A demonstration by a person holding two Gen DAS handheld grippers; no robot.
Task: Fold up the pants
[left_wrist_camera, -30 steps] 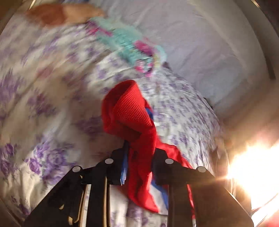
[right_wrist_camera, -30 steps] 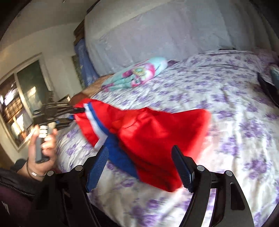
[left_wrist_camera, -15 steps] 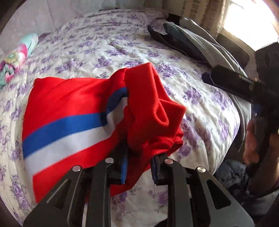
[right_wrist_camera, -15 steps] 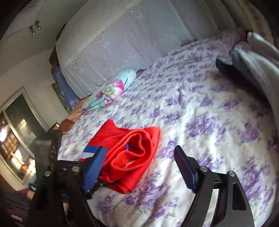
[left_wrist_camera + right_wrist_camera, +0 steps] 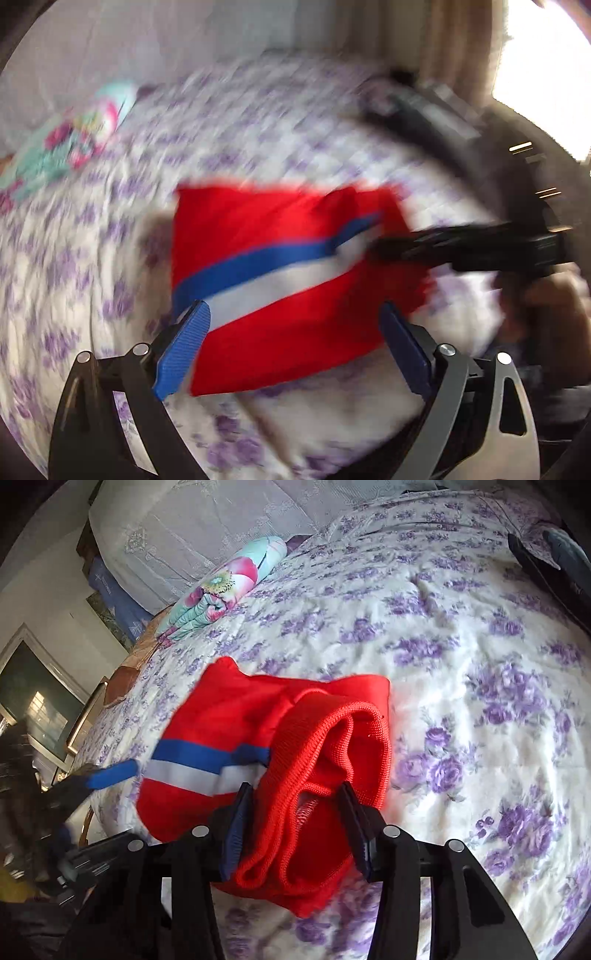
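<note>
We see a bed with a white, purple-flowered cover (image 5: 461, 635). On it lie the folded red knit pants with a blue and white stripe (image 5: 280, 734). Our left gripper (image 5: 295, 347) is opening, pants ahead, pads clear. Our right gripper (image 5: 295, 827) is closing around the ribbed waistband, pads touching.

- Left wrist view: looks steeply down along the left tool (image 5: 291, 345), close over the bed (image 5: 74, 258), facing its far right side; blurred.
- Right wrist view: looks down along the right tool (image 5: 295, 823), close, facing the far left.
- Both share the red pants (image 5: 280, 280) (image 5: 229, 716), the bedspread and the rolled floral bundle (image 5: 62, 144) (image 5: 225, 587).
</note>
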